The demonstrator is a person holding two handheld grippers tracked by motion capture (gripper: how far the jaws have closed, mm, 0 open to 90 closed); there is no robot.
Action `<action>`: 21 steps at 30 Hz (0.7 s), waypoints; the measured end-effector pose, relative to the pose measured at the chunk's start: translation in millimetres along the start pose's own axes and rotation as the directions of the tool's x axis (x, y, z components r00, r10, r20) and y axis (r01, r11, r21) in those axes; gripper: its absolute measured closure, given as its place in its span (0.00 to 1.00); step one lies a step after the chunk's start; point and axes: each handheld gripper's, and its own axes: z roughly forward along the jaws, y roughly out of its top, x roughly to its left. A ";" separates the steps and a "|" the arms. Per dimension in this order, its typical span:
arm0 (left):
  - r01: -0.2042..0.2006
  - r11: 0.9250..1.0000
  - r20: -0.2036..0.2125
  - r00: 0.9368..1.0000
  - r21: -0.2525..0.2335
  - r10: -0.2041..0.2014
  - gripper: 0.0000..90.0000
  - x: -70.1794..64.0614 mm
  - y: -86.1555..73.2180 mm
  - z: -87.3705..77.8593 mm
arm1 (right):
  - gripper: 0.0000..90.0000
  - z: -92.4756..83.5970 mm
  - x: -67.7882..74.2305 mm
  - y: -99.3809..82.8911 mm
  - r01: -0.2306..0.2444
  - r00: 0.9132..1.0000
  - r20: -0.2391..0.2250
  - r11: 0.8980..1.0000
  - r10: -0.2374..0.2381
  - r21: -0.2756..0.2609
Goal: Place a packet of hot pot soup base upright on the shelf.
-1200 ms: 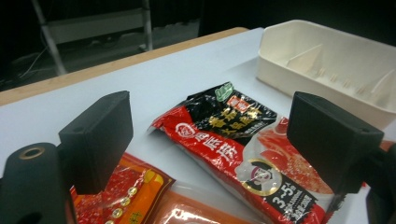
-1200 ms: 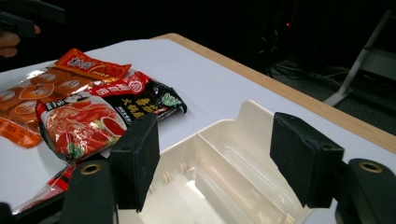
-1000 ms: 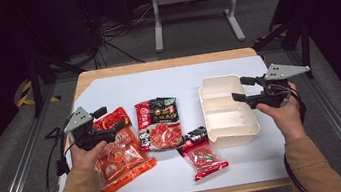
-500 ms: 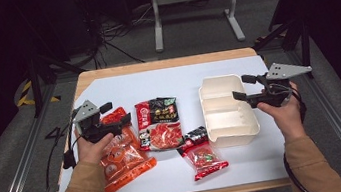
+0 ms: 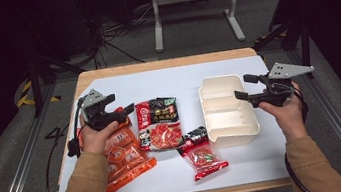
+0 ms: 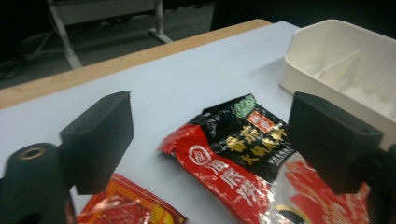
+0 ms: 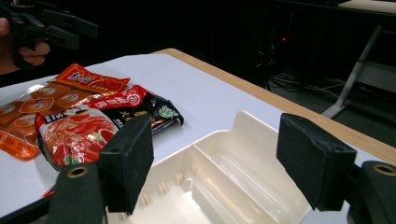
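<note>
Small red packet [image 5: 202,154]: nearest the person, lying flat on the bench [image 5: 176,77], just beside the near left corner of the tray; untouched.
Orange packet [image 5: 121,156]: flat under the left forearm, partly covered by the left hand [image 5: 96,136].
Red-and-black packet [image 6: 233,144]: lies flat between the orange packet and the tray, directly ahead of the left gripper's jaws; this looks like the next thing to pick.
Left gripper [image 5: 122,110]: held level above the orange packet, pointing right toward the red-and-black packet; jaws have just closed slightly, wide apart, holding nothing.
White tray [image 5: 226,108]: empty, divided into compartments, right of the packets.
Right gripper [image 5: 243,88]: hovers over the tray's right rim, pointing left; jaws have just been opening, spread wide, nothing between them.
Right hand [image 5: 284,110]: wrist level, resting just off the tray's edge.
Risk, left: a glossy flat packet may slide away if the jaws come in level rather than tilted down onto an edge.
Risk, right: open jaws so near the rim could knock or shift the light tray.
</note>
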 end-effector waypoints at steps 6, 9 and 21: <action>-0.019 1.000 0.012 1.000 -0.001 0.019 0.28 -2.1 5.1 8.9 | 0.31 -4.2 -1.4 -1.4 -0.010 1.000 0.008 1.000 0.010 -0.003; -0.014 1.000 0.013 1.000 -0.004 0.014 0.30 -1.8 7.8 15.8 | 0.31 -6.9 -1.9 -2.3 -0.008 1.000 0.015 1.000 0.008 -0.004; -0.009 1.000 -0.001 1.000 0.026 0.009 0.43 3.6 13.6 33.8 | 0.31 -17.1 -3.1 -6.3 -0.013 0.999 0.030 1.000 0.014 -0.009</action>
